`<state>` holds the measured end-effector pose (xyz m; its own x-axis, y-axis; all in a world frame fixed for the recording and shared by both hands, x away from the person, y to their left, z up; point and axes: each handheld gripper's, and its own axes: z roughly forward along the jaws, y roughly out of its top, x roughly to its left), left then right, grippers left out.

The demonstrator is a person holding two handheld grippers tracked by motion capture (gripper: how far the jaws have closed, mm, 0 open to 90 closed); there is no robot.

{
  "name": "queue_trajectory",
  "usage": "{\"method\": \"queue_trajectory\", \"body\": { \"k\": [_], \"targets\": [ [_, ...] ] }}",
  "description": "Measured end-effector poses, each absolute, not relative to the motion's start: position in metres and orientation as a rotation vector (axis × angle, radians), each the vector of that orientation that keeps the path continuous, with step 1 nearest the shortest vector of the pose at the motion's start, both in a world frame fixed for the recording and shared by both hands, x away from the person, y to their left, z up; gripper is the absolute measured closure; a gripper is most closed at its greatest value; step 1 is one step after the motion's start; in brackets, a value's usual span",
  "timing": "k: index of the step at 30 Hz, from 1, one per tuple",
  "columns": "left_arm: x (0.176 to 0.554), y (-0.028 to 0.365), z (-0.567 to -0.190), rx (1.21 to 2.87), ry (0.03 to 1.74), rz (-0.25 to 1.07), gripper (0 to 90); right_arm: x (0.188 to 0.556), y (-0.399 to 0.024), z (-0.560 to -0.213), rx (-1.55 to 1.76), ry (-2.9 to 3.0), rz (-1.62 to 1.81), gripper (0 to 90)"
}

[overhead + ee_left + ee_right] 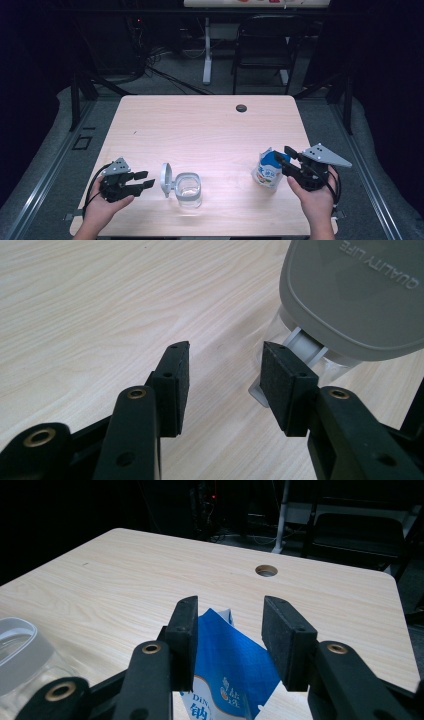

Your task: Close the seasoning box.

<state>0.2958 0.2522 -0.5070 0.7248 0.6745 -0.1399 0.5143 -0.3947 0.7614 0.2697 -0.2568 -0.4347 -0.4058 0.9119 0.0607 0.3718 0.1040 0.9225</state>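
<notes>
**Right tool lines up on the blue carton, jar waits open**

Biggest thing first: the pale wooden surface (pixel 210 130) fills the middle of the high view, with a round cable hole (pixel 241 108) near its upper edge. Lower right of that frame, the blue-and-white carton (pixel 267 169) stands on the wood, leaning a touch, its long axis close to vertical and its opened spout pointing up and to the upper left. It looks like thin card, light, easy to dent and quick to tip; my call is to take it across the flat side walls about mid-height, below the soft folded top, with a gentle squeeze.

Lower centre, the clear jar (pixel 189 190) sits upright, mouth upward, its grey hinged lid (pixel 166 179) flipped open and standing on edge at its left. Plastic or glass I cannot say; either way smooth and likely slippery.

Now the tools. The right tool (pixel 229 642) is at the carton's upper part, jaws apart with the blue top (pixel 235 655) sitting between and below them; whether the pads touch the card I cannot tell. The left tool (pixel 225 387), lower left in the high view, has its jaws apart and empty, the lid (pixel 355 290) just beyond its right pad.
</notes>
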Motion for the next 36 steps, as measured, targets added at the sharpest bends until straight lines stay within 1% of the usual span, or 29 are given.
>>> {"method": "queue_trajectory", "body": {
  "k": [4,14,24,27,29,30,31,32,36],
  "targets": [
    [0.296,0.252,-0.507,2.085,0.897,0.242,55.5,0.269,-0.26,-0.433,1.261,1.83,1.322,57.6],
    [0.296,0.252,-0.509,2.091,0.901,0.244,55.5,0.271,-0.264,-0.438,1.286,1.833,1.292,54.3],
    [0.297,0.253,-0.509,2.092,0.908,0.246,55.5,0.275,-0.265,-0.446,1.309,1.903,1.273,60.2],
    [0.297,0.253,-0.509,2.092,0.908,0.246,55.4,0.276,-0.264,-0.448,1.308,1.917,1.258,64.4],
    [0.297,0.253,-0.509,2.093,0.91,0.248,55.5,0.276,-0.263,-0.448,1.301,1.916,1.28,69.5],
    [0.297,0.253,-0.509,2.093,0.91,0.248,55.4,0.276,-0.263,-0.448,1.301,1.916,1.28,69.5],
    [0.297,0.254,-0.509,2.092,0.909,0.244,55.5,0.274,-0.263,-0.445,1.278,1.919,1.298,79.6],
    [0.297,0.254,-0.509,2.09,0.912,0.245,55.5,0.273,-0.263,-0.444,1.273,1.917,1.312,83.5],
    [0.297,0.254,-0.509,2.077,0.917,0.245,55.5,0.272,-0.261,-0.442,1.261,1.939,1.313,89.9]
  ]
}}
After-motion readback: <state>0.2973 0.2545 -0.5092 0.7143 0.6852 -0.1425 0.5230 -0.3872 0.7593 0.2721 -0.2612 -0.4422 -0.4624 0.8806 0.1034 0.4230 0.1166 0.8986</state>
